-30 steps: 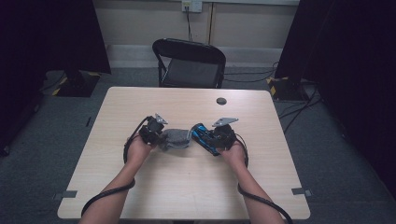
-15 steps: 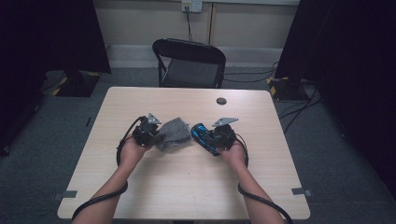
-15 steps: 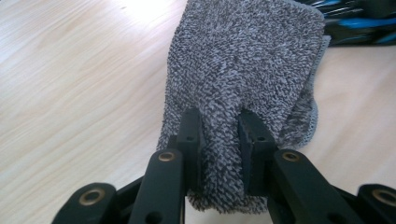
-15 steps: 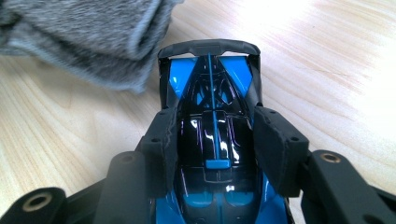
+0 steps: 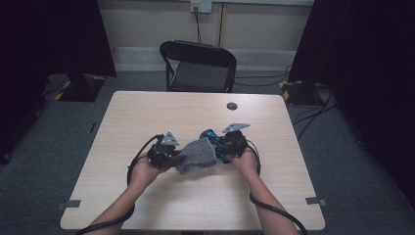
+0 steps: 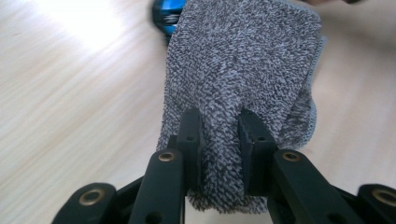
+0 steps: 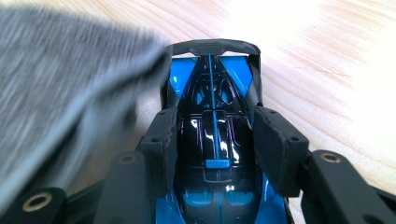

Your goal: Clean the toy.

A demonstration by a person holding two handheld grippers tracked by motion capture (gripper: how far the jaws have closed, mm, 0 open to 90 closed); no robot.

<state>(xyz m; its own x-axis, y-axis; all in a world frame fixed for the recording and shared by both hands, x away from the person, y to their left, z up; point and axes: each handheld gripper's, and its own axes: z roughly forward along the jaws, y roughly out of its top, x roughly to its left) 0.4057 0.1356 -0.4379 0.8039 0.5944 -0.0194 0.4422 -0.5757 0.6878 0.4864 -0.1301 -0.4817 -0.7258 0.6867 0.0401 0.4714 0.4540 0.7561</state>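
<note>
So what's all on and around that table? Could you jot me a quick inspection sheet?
Surface: pale wooden table, with a round dark cap near its far edge.
Job's things: grey cloth beside a blue and black toy car.
Clutter: nothing seen.
Grippers: left gripper pinches the cloth; right gripper clamps the toy car.
Cables: black cable loops from the left gripper; floor cables on the right.
Surroundings: black folding chair, grey carpet, wall socket.

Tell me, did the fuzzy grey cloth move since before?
Yes. The grey cloth, pinched by the left gripper, has swung right toward the blue toy car, farther from the table's left edge.
</note>
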